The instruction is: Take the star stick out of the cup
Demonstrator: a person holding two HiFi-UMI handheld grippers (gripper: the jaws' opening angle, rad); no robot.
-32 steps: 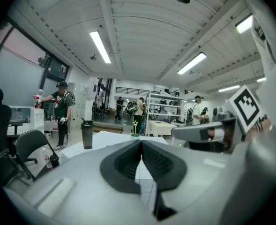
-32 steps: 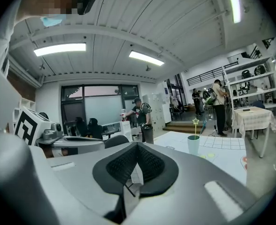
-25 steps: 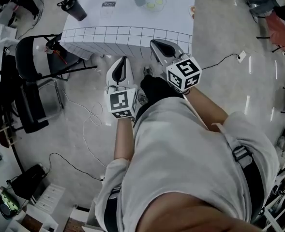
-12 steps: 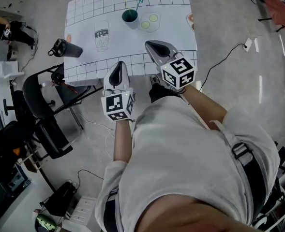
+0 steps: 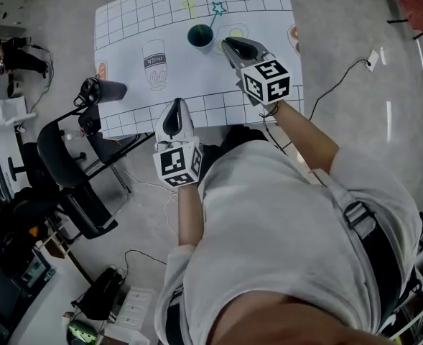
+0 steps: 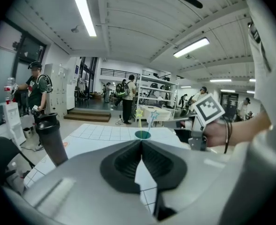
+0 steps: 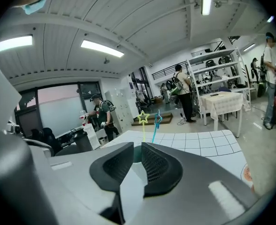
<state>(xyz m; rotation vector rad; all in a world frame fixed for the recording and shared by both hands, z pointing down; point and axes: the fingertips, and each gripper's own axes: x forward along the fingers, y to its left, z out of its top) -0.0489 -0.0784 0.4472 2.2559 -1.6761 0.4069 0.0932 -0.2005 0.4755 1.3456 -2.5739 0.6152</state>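
Note:
A dark green cup (image 5: 200, 36) stands on the white grid-patterned table (image 5: 132, 20). Two star sticks rise from it, one yellow (image 5: 189, 4) and one blue (image 5: 217, 8). My right gripper (image 5: 225, 42) hovers over the table just right of the cup. In the right gripper view its jaws (image 7: 137, 145) have just been opening and show a narrow gap with nothing in it; the cup (image 7: 136, 153) and both stars (image 7: 143, 117) lie straight ahead. My left gripper (image 5: 176, 101) is at the table's near edge, its jaws (image 6: 141, 141) shut and empty, pointing at the cup (image 6: 142, 135).
A black bottle (image 5: 102, 90) stands at the table's left edge, also in the left gripper view as a tall black bottle (image 6: 48, 135). A printed milk glass (image 5: 155, 54) marks the cloth. A black chair (image 5: 67, 171) and floor cables lie left of the table. People stand in the background.
Both grippers have moved forward to the table. The right one went from short of the near edge to beside the cup. The left one now reaches the near edge.

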